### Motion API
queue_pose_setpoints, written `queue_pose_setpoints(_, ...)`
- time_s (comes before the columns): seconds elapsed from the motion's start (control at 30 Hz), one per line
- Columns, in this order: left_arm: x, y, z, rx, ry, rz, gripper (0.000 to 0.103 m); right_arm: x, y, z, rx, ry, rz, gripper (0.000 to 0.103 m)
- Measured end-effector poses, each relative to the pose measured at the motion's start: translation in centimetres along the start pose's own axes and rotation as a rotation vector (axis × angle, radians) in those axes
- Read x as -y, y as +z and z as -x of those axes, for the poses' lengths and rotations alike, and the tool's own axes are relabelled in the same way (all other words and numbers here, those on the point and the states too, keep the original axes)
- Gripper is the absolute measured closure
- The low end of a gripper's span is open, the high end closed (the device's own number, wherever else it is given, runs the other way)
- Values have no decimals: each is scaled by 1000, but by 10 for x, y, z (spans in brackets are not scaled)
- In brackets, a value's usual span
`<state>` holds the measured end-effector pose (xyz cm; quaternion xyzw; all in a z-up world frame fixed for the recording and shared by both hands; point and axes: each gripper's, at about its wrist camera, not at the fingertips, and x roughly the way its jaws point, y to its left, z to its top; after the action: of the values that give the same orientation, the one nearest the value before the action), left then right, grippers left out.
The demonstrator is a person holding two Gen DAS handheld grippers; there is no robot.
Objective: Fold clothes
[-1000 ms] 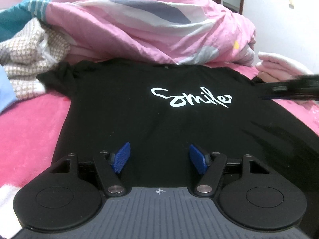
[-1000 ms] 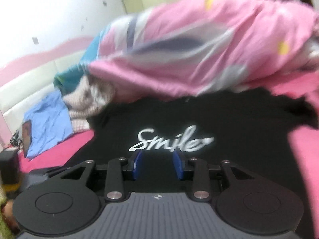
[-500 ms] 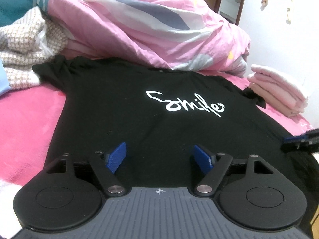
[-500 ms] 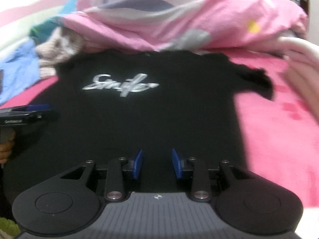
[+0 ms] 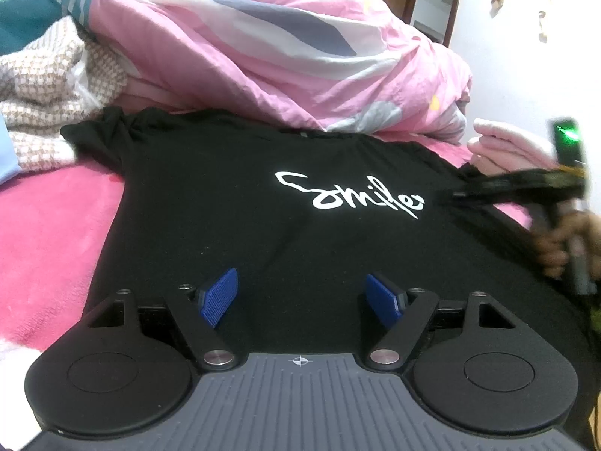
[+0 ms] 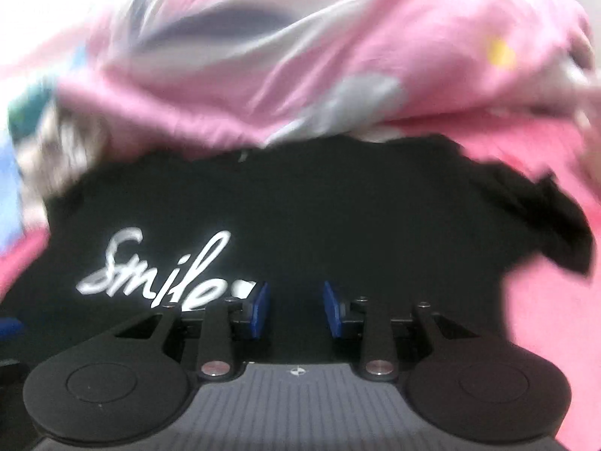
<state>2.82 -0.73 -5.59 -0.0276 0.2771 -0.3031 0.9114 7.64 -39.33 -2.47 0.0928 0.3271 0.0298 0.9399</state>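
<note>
A black T-shirt [image 5: 263, 233] with a white "Smile" print [image 5: 349, 195] lies flat, face up, on the pink bed. My left gripper [image 5: 300, 278] hovers over the shirt's lower half, open, with its blue pads wide apart and nothing between them. In the left wrist view my right gripper [image 5: 462, 191] appears blurred over the shirt's right shoulder, held by a hand [image 5: 559, 248]. In its own view the right gripper [image 6: 295, 293] is open with a narrow gap and no cloth in it. It sits above the T-shirt [image 6: 375, 225], just right of the print [image 6: 157, 274].
A crumpled pink duvet [image 5: 263, 37] is heaped right behind the collar. A houndstooth garment [image 5: 45, 86] lies at the far left and a folded pink stack [image 5: 503, 143] at the far right. Pink bed sheet [image 5: 49, 218] shows on both sides of the shirt.
The right gripper swung from the shirt's lower right edge forward over the chest toward the right shoulder. The left gripper's pads spread a little wider, and it stayed in place.
</note>
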Motion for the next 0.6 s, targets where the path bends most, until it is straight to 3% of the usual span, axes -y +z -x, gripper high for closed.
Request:
queue_pose_setpoints(0.13,1,0,0,0,-1,-4,25,51,-32,64,-5,-117,5,69)
queue_pose_setpoints(0.23,2,0,0,-2,5,-11,25,86,-55,111,-2,-156,-44,68)
queue_pose_setpoints(0.3,4,0,-1,-4,12,-20,25,97,-57,128,-9,-226,-67,68)
queue_pose_setpoints(0.4,6,0,-2,-7,22,-33,25,97,-49,135,24,-239,-71,67)
queue_pose_setpoints(0.6,8,0,-2,-11,33,-44,25,43,-35,103,70,-49,51,67)
